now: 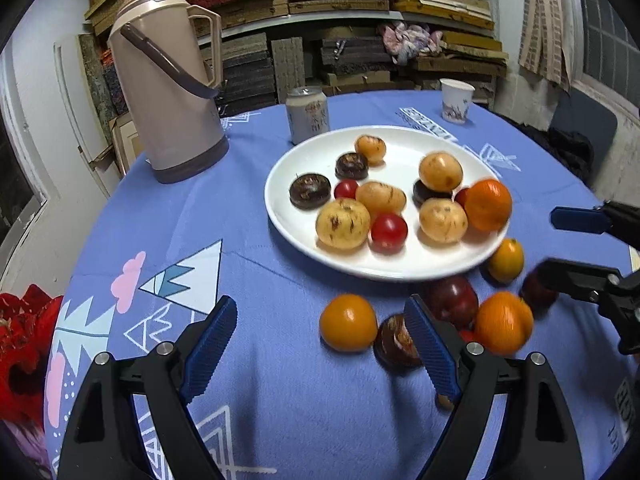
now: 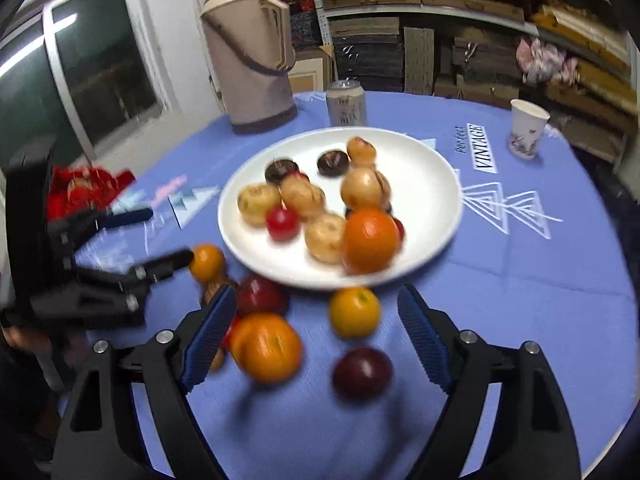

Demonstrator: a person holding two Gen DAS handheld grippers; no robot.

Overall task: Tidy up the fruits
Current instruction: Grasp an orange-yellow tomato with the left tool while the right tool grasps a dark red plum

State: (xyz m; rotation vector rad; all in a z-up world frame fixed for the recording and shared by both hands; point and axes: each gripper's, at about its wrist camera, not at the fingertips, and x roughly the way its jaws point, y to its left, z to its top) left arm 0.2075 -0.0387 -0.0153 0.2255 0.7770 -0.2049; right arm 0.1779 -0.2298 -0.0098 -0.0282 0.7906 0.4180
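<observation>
White plate (image 1: 296, 224) holds fruit; both tongs gape over loose fruit.

Left tongs (image 1: 320, 344), right tongs (image 2: 312, 328): matte black angular plastic arms, triangular cut-outs, silver round screw heads at pivots, blue ribbed pads (image 1: 210, 350) on fingers.

Storeroom: shelves (image 1: 340, 4) of stacked boards.

My left gripper (image 1: 320, 344) low centre, jaws wide, empty. My right gripper (image 2: 312, 332) likewise, tilted down.
</observation>
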